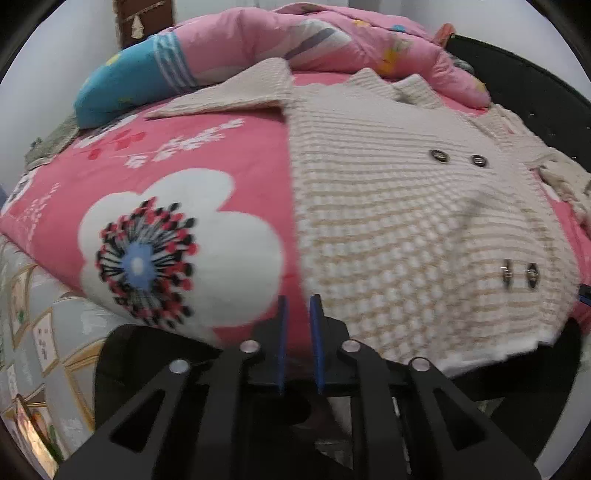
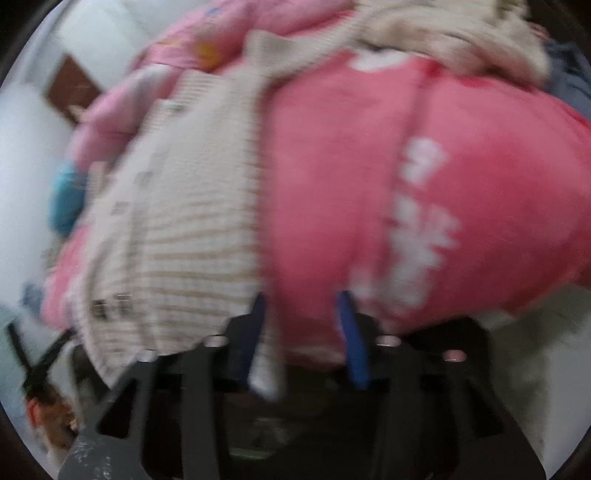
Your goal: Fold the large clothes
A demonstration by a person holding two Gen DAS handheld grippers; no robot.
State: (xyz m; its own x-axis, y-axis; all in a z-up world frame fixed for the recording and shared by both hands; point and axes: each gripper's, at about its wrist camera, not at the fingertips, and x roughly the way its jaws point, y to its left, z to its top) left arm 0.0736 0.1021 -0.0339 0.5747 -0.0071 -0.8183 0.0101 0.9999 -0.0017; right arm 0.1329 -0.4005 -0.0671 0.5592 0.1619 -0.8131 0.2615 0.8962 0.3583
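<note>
The cardigan (image 1: pixel 406 206), a chunky cream waffle knit with tan stripes and dark buttons, lies spread flat on a bed, over a pink fleece blanket (image 1: pixel 221 155) printed with big white flowers. Behind it a rumpled pink duvet (image 1: pixel 314 40) with a blue end is heaped against a pale wall. The left gripper (image 1: pixel 298 306) hangs over the blanket just beside the cardigan's near hem corner, its blue pads a narrow gap apart with nothing between them. The right gripper (image 2: pixel 303 302) stands wider, released, over the blanket at the knit's other edge. The left wrist view is sharp enough to show a sleeve folded back and a patterned sheet below; the right wrist view is smeared, yet shows another cream garment (image 2: pixel 443 33) bunched at the far side
</note>
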